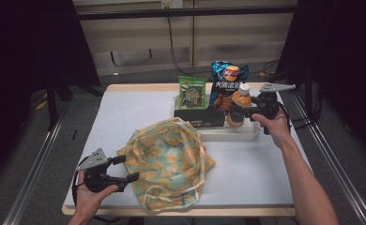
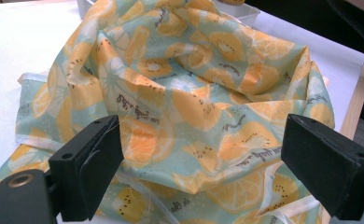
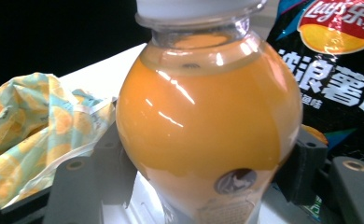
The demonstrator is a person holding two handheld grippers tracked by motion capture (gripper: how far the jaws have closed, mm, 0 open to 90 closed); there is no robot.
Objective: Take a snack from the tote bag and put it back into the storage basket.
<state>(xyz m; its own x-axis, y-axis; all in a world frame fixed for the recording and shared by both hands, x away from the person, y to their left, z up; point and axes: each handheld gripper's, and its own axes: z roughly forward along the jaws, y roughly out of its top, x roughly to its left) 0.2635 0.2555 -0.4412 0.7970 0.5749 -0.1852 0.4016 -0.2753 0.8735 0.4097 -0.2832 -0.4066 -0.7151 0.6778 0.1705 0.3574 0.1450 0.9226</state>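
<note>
1. The bottle (image 1: 240,107) of orange drink is clamped between the jaws of the right gripper (image 1: 241,112), upright in the white tray (image 1: 228,133) near the table's (image 1: 125,108) far right edge.
2. The left gripper (image 1: 127,168) is held with jaws wide apart and nothing gripped, at the near left corner, facing the fruit-printed bag (image 1: 169,159).
3. A chip bag (image 1: 225,84) is stood behind the bottle.
</note>
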